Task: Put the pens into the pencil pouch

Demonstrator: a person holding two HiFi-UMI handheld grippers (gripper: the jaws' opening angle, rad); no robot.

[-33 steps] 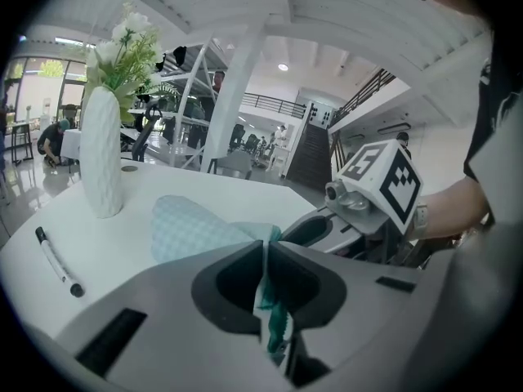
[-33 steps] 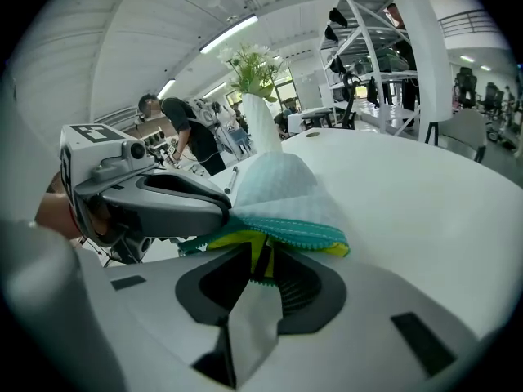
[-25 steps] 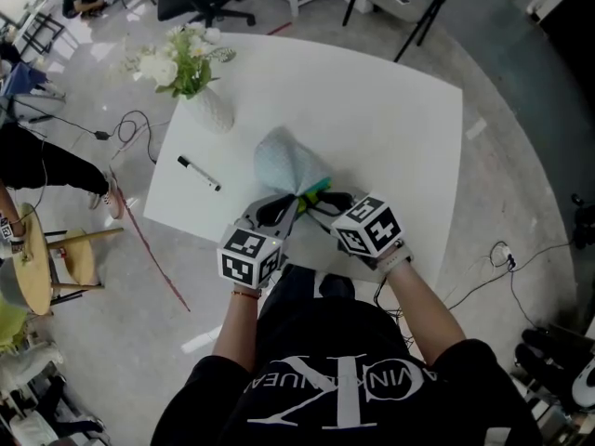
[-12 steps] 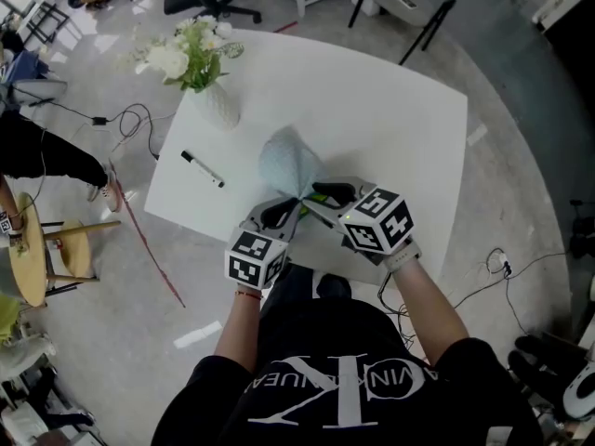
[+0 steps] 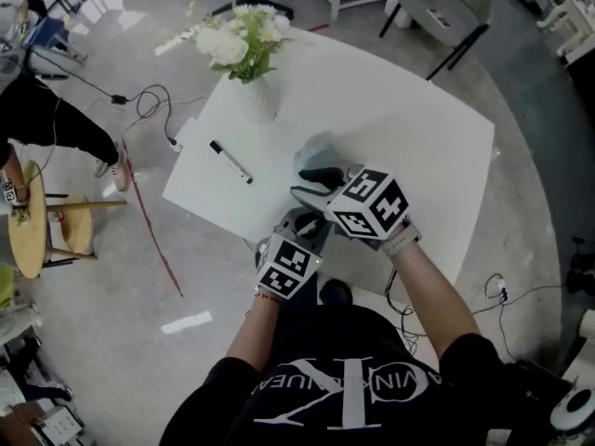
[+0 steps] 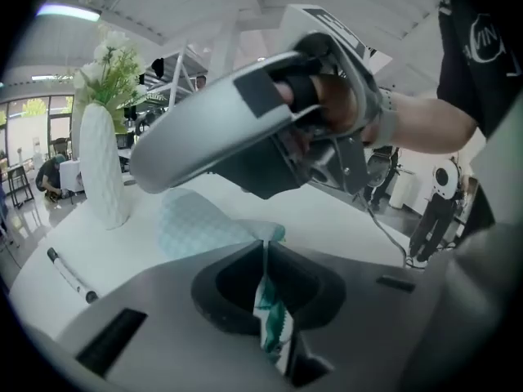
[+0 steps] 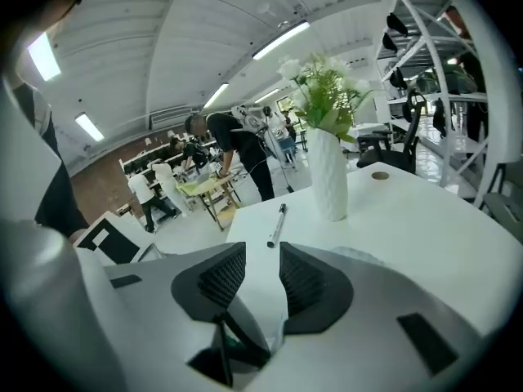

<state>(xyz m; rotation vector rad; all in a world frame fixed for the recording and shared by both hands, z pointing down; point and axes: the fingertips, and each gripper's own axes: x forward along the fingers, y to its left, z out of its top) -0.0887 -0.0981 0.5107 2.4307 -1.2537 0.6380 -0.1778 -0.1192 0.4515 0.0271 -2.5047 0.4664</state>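
Pouch [image 6: 196,223] pinched by left gripper [image 6: 264,251], hidden overhead

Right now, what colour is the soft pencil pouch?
The soft fabric pencil pouch is pale mint green, faintly diamond-patterned; clearest in left gripper view.

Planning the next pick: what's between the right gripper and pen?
Only bare table, per the right gripper view. The pen lies ahead of the right gripper, whose empty jaws have just been closing.

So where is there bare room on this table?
The wide stretch of table right of the vase and beyond the pouch is bare. Tighter: the left side, where the pen lies, and the near edge round the pouch.
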